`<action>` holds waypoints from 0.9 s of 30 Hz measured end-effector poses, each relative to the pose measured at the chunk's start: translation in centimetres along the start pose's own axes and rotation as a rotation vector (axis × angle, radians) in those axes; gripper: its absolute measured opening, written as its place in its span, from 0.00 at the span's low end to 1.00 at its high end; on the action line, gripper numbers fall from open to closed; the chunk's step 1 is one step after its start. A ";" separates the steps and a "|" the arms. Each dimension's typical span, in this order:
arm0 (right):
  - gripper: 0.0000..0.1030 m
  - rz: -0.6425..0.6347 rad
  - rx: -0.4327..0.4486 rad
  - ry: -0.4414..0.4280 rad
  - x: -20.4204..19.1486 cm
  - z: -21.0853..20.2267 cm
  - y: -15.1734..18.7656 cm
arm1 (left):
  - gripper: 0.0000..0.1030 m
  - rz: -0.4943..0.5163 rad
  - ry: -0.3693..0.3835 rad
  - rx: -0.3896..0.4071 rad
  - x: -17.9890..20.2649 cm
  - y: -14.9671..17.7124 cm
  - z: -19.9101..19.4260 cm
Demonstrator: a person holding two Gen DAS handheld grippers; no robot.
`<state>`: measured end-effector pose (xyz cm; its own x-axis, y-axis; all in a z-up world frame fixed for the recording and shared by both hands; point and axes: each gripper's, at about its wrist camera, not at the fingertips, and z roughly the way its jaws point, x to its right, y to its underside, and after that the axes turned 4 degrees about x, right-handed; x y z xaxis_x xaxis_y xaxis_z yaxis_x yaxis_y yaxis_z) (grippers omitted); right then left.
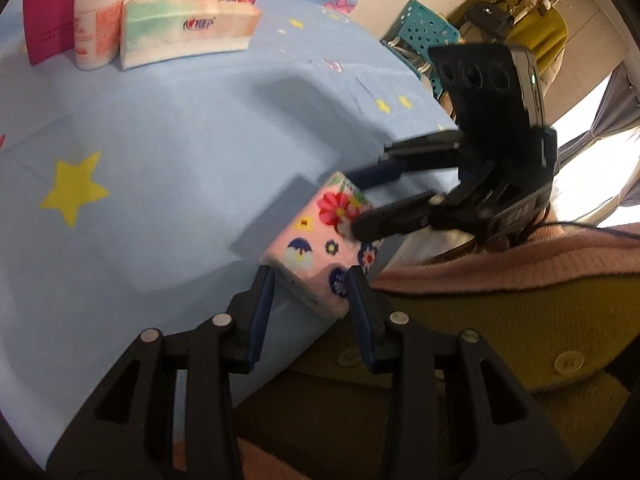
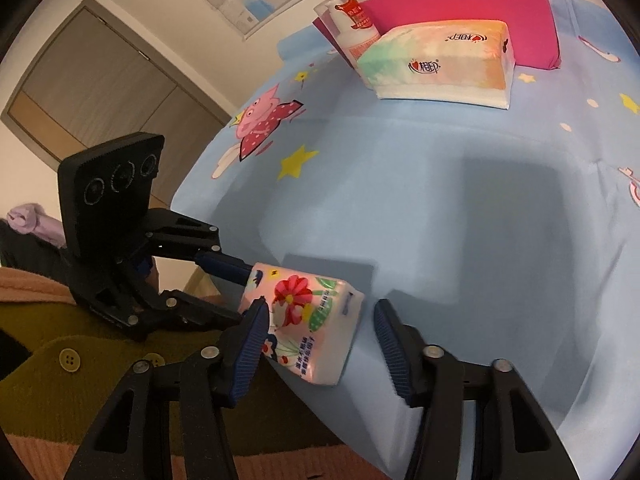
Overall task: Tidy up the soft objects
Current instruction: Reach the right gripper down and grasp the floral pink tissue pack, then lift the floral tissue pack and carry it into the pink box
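Tissue pack [image 1: 320, 252] clamped between left fingers [image 1: 262, 312]

Both cams sit right behind my tools, tilted down at the blue surface [image 1: 160, 128] from close up. Left view faces right and catches the right tool [image 1: 356, 204]; right view faces left and catches the left tool [image 2: 244, 296]. Both share the pack [image 2: 308, 320] and far tissue box [image 1: 188, 24].
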<state>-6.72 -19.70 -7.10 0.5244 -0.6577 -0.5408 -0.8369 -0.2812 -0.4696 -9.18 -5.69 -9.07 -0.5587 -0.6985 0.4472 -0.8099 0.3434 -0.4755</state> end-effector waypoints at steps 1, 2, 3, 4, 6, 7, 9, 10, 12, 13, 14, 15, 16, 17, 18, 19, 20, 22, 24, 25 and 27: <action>0.41 -0.004 0.004 0.012 -0.1 0.0 0.0 | 0.38 -0.010 0.002 0.001 -0.3 -0.3 0.2; 0.41 0.000 0.012 0.013 0.0 0.0 -0.1 | 0.38 -0.021 0.003 0.007 -0.5 -0.5 0.2; 0.39 0.005 0.022 0.019 0.2 -0.2 -0.2 | 0.37 -0.031 0.004 0.016 -0.8 -0.8 0.2; 0.38 0.015 0.035 0.022 0.4 -0.3 -0.4 | 0.37 -0.037 0.003 0.023 -1.0 -1.0 0.2; 0.37 0.030 0.069 0.024 0.8 -0.7 -1.1 | 0.36 -0.044 -0.017 0.048 -1.3 -1.7 0.1; 0.37 0.034 0.084 0.027 1.0 -0.8 -1.5 | 0.37 -0.044 -0.034 0.063 -1.5 -2.3 0.1; 0.37 0.040 0.122 0.040 1.3 -0.9 -2.5 | 0.37 -0.044 -0.060 0.087 -1.8 -3.2 -0.2; 0.37 0.048 0.140 0.045 1.7 -0.8 -3.3 | 0.37 -0.041 -0.081 0.101 -2.0 -4.0 -0.2; 0.37 0.068 0.167 0.047 2.4 -0.8 -4.3 | 0.37 -0.039 -0.105 0.119 -2.4 -5.1 0.0; 0.37 0.074 0.177 0.056 2.8 -0.7 -4.7 | 0.37 -0.042 -0.111 0.127 -2.7 -5.7 0.0; 0.37 0.092 0.183 0.053 3.3 -0.4 -5.2 | 0.37 -0.052 -0.121 0.129 -3.1 -6.2 0.3; 0.38 0.108 0.184 0.046 3.6 -0.3 -5.4 | 0.37 -0.061 -0.132 0.127 -3.5 -6.6 0.5; 0.38 0.127 0.188 0.045 4.0 0.0 -5.6 | 0.37 -0.066 -0.144 0.123 -3.9 -6.8 0.7; 0.38 0.149 0.191 0.043 4.5 0.3 -5.8 | 0.37 -0.078 -0.148 0.117 -4.4 -6.9 0.9; 0.38 0.160 0.191 0.040 4.7 0.3 -5.8 | 0.37 -0.087 -0.141 0.115 -4.5 -6.9 1.0; 0.38 0.166 0.194 0.040 4.8 0.4 -5.7 | 0.37 -0.096 -0.130 0.118 -4.7 -6.9 1.0; 0.39 0.169 0.199 0.041 4.9 0.4 -5.7 | 0.37 -0.094 -0.131 0.122 -4.9 -6.5 0.7; 0.46 0.169 0.202 0.042 4.9 -0.1 -5.0 | 0.37 -0.089 -0.135 0.126 -4.7 -6.3 0.6; 0.48 0.167 0.197 0.035 4.8 0.1 -4.8 | 0.37 -0.087 -0.131 0.126 -4.5 -6.1 0.5; 0.48 0.164 0.192 0.034 4.8 0.2 -4.7 | 0.37 -0.085 -0.133 0.124 -4.4 -6.2 0.7; 0.48 0.143 0.184 0.047 4.4 0.5 -4.5 | 0.37 -0.069 -0.157 0.120 -3.9 -6.4 1.0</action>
<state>-0.56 -20.96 -7.73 0.3909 -0.7148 -0.5799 -0.8572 -0.0533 -0.5122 -1.61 -5.80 -8.50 -0.4601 -0.8102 0.3633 -0.8131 0.2201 -0.5389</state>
